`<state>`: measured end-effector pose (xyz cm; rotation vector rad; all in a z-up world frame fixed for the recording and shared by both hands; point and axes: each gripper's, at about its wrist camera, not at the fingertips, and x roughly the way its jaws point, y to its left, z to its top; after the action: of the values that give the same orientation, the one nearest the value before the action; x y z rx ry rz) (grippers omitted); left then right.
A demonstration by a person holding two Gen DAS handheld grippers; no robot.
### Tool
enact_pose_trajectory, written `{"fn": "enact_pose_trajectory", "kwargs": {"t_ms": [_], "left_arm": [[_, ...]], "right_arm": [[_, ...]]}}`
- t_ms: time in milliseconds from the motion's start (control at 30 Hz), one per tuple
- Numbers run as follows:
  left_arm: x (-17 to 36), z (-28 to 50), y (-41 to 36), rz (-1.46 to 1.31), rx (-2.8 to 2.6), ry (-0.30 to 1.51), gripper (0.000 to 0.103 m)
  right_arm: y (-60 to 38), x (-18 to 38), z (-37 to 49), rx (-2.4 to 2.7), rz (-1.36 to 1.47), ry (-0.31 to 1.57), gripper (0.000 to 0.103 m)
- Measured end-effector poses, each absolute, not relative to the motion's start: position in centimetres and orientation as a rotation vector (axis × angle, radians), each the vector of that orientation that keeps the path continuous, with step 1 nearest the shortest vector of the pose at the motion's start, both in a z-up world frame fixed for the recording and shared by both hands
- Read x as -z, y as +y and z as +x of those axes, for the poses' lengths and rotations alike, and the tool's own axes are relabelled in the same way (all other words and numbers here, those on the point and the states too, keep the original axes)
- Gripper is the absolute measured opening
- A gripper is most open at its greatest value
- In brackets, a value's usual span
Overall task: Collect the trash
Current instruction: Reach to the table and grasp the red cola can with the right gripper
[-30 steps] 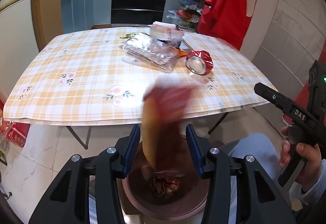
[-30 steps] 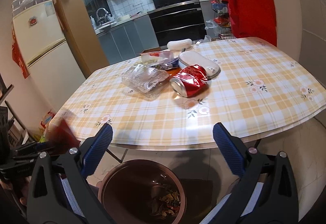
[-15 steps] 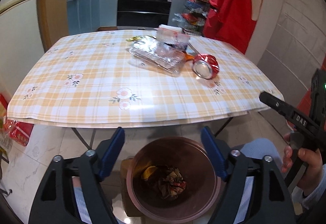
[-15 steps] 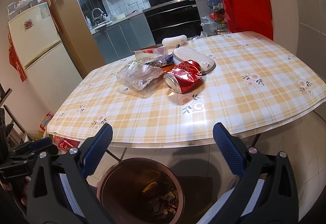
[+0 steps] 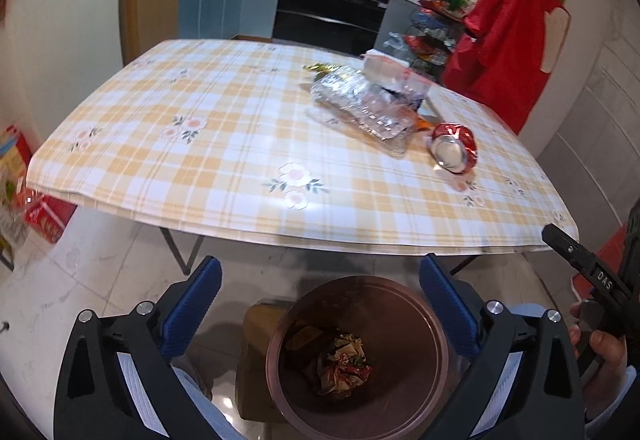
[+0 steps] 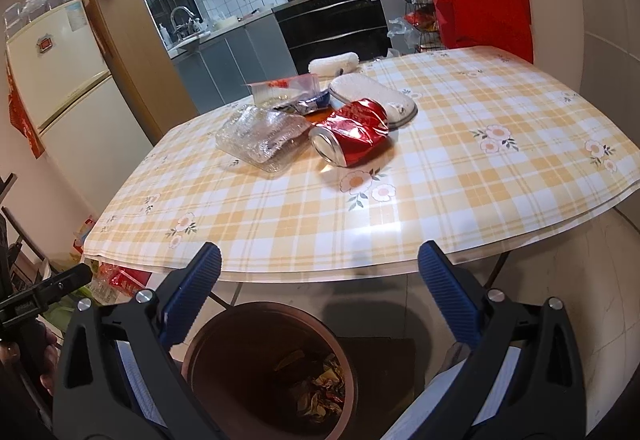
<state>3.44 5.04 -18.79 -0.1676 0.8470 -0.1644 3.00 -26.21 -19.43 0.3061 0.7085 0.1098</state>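
Left gripper [image 5: 318, 304] hangs right over the bin [image 5: 356, 354], jaws opening wide with nothing between them, ideal for a drop. Right gripper [image 6: 320, 300] waits alongside, jaws apart and empty. Crushed red can [image 6: 352, 137] and clear plastic tray [image 6: 262, 137] sit together on the table [image 6: 440, 199], uncollected

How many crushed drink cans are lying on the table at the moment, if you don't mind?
1: the crushed red can lies on its side beside the clear plastic tray. Others may be hidden behind the clutter.
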Motion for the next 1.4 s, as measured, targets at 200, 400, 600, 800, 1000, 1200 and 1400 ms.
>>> {"fn": "enact_pose_trajectory", "kwargs": {"t_ms": [200,400,600,800,1000,1200,1400], "left_arm": [[20.4,5.2,6.0,-0.201,0.136,0.905,0.097],[20.5,7.7,6.2,-0.203,0.104,0.92,0.097],[20.0,11.3,5.0,-0.179,0.111,0.924,0.097],[19.8,15.3,2.8,-0.116,0.124,0.921,0.097],[19.8,19.1,1.2,-0.064,0.14,0.902,0.097],[20.4,22.4,0.4,-0.082,0.165,0.917,0.097],[21.0,24.5,-0.8,-0.093,0.201,0.929,0.097]], "right_arm": [[-27.5,20.5,4.6,-0.075,0.308,0.737,0.097],[-29.2,20.3,7.7,-0.047,0.306,0.746,0.097],[-30.7,19.9,12.0,-0.066,0.313,0.742,0.097],[-32.8,20.8,19.2,-0.08,0.365,0.738,0.097],[-33.0,23.5,25.3,-0.103,0.422,0.795,0.096],[-33.1,26.0,28.2,-0.098,0.498,0.842,0.086],[-32.8,26.3,28.1,-0.152,0.536,0.837,0.054]]}}
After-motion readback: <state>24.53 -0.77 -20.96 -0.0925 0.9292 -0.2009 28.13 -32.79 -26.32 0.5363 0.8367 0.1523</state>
